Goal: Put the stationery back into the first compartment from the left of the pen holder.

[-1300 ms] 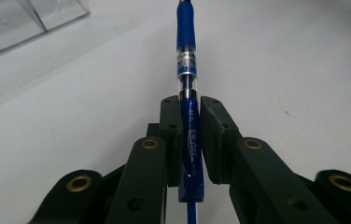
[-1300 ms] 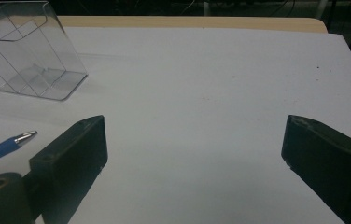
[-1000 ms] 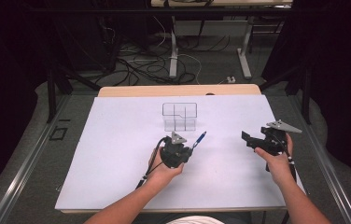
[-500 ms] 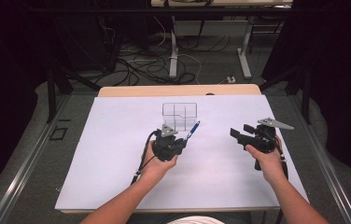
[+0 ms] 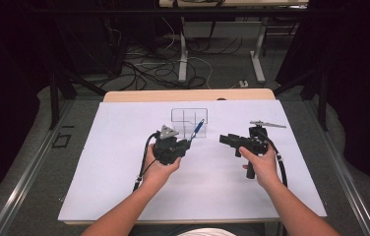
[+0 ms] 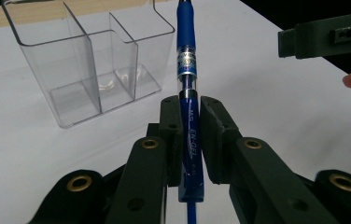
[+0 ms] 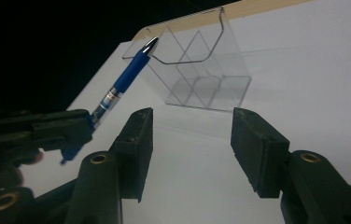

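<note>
White sheet (image 5: 99, 172) is laid over a wooden table (image 5: 188, 95); cables (image 5: 138, 64) are strewn on the grey floor behind. A blue pen (image 6: 186, 60) is clamped in the left gripper (image 6: 186, 140) beside a clear organiser (image 6: 89, 60). The right gripper (image 7: 190, 140) is held apart, its jaws lately closing on nothing.

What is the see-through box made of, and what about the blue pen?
The clear box with compartments looks like hard glossy plastic, perhaps acrylic: you see the table through it, and its edges shine. The blue pen seems plastic with a matte, possibly rubbery grip, a clear section and a silvery, metal-looking tip.
</note>
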Motion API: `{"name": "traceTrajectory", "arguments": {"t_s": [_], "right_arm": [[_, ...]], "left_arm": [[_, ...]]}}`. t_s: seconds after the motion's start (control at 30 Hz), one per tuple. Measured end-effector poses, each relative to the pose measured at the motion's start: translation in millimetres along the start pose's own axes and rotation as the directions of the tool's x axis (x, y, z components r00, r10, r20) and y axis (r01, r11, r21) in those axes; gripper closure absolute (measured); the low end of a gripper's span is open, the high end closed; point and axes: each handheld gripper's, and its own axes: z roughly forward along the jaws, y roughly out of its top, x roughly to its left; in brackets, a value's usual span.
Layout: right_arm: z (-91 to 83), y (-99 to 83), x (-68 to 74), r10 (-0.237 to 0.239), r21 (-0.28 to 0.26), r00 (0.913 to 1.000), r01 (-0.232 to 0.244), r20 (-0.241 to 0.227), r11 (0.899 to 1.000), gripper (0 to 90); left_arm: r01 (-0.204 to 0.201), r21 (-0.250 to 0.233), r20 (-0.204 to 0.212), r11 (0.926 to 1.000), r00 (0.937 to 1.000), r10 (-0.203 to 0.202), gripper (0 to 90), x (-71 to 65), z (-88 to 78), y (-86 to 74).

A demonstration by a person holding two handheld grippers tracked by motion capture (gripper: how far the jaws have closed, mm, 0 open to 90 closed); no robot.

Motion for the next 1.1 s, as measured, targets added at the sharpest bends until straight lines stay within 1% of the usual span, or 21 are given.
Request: {"name": "traceTrajectory", "arguments": {"t_s": [0.03,0.1,0.2,0.3,0.33,0.37,0.4,0.5,0.53,0.57,0.6,0.7,0.73,0.8,0.87,0.9,0.93,1.0,1.03,1.07,1.1], "right_arm": [[2.6,0.5,1.4,0.022,0.003,0.9997,-0.022,-0.012,1.000,50.1],[7.1,1.2,3.5,0.046,0.016,0.9984,-0.045,-0.033,0.999,50.6],[14.1,1.3,6.1,0.113,0.028,0.9919,-0.112,-0.057,0.993,50.7],[21.0,0.6,7.3,0.187,0.021,0.9785,-0.186,-0.087,0.982,50.0],[22.2,0.5,7.2,0.197,0.036,0.9755,-0.194,-0.098,0.980,50.0],[25.0,-0.2,8.0,0.208,0.018,0.9731,-0.207,-0.099,0.978,50.0],[25.0,-0.2,8.0,0.208,0.018,0.9731,-0.207,-0.099,0.978,50.0],[29.7,-0.6,9.9,0.263,0.034,0.9565,-0.260,-0.127,0.965,53.9],[30.4,-1.4,8.7,0.258,0.043,0.9575,-0.254,-0.130,0.966,55.1],[32.1,-1.3,10.6,0.284,0.029,0.9497,-0.283,-0.131,0.959,56.0],[33.0,-1.7,10.7,0.290,0.032,0.9474,-0.288,-0.135,0.957,57.1],[33.9,-2.5,9.6,0.294,0.040,0.9445,-0.291,-0.147,0.956,57.9],[34.6,-3.0,8.7,0.302,0.039,0.9414,-0.299,-0.151,0.953,59.3],[35.3,-3.2,7.8,0.301,0.032,0.9412,-0.300,-0.153,0.953,60.0],[34.8,-3.8,7.7,0.333,0.040,0.9288,-0.331,-0.162,0.943,62.7],[36.2,-3.9,8.1,0.343,0.028,0.9251,-0.343,-0.163,0.939,63.9],[36.3,-4.7,7.0,0.338,0.037,0.9266,-0.337,-0.165,0.941,64.9],[36.8,-5.0,6.4,0.340,0.036,0.9246,-0.339,-0.172,0.940,65.8],[36.5,-4.9,5.7,0.356,0.054,0.9165,-0.352,-0.183,0.934,68.4],[37.3,-5.4,6.0,0.365,0.051,0.9132,-0.362,-0.182,0.931,69.7],[37.4,-5.4,6.1,0.375,0.057,0.9072,-0.371,-0.191,0.927,70.2]], "left_arm": [[0.000,0.000,0.000,1.0000,1.0000,0.000,79.5,0.0,0.0,0.0],[0.007,-0.003,0.000,1.0000,1.0000,-0.007,79.5,2.0,-1.7,0.7],[0.017,-0.009,0.002,0.9998,0.9999,-0.017,79.5,2.8,-2.7,1.0],[0.020,-0.012,0.008,0.9997,0.9998,-0.020,79.5,2.5,-2.4,0.8],[0.020,-0.012,0.008,0.9997,0.9998,-0.020,79.5,2.5,-2.4,0.8],[0.019,-0.011,0.010,0.9998,0.9998,-0.019,79.5,1.7,-2.3,0.5],[0.018,-0.006,0.013,0.9998,0.9998,-0.018,79.5,0.7,-2.5,0.2],[0.010,-0.009,0.036,0.9999,0.9993,-0.010,79.5,-3.8,-0.4,-1.4],[0.010,-0.009,0.036,0.9999,0.9993,-0.010,79.5,-3.8,-0.4,-1.4],[0.018,-0.014,0.044,0.9997,0.9989,-0.018,79.5,-6.0,0.5,-2.1],[0.015,-0.012,0.048,0.9998,0.9987,-0.014,79.5,-7.6,1.0,-2.5],[0.013,-0.010,0.063,0.9999,0.9979,-0.012,79.5,-12.5,2.6,-3.6],[0.007,-0.007,0.069,0.9999,0.9976,-0.007,79.5,-13.5,3.0,-3.9],[0.003,-0.009,0.077,0.9999,0.9970,-0.003,79.5,-16.3,3.6,-4.7],[0.005,-0.010,0.085,0.9999,0.9964,-0.004,79.5,-18.8,4.3,-5.2],[0.004,-0.012,0.086,0.9999,0.9963,-0.003,79.5,-19.8,4.5,-5.6],[-0.001,-0.012,0.089,0.9999,0.9960,0.002,79.4,-20.5,4.6,-5.8],[-0.007,-0.012,0.094,0.9999,0.9956,0.008,79.4,-22.1,5.2,-6.4],[-0.010,-0.013,0.097,0.9999,0.9952,0.011,79.5,-22.8,5.6,-6.7],[-0.009,-0.007,0.098,0.9999,0.9951,0.010,79.5,-24.5,6.6,-7.4],[-0.009,-0.007,0.098,0.9999,0.9951,0.010,79.5,-24.5,6.6,-7.4]]}}
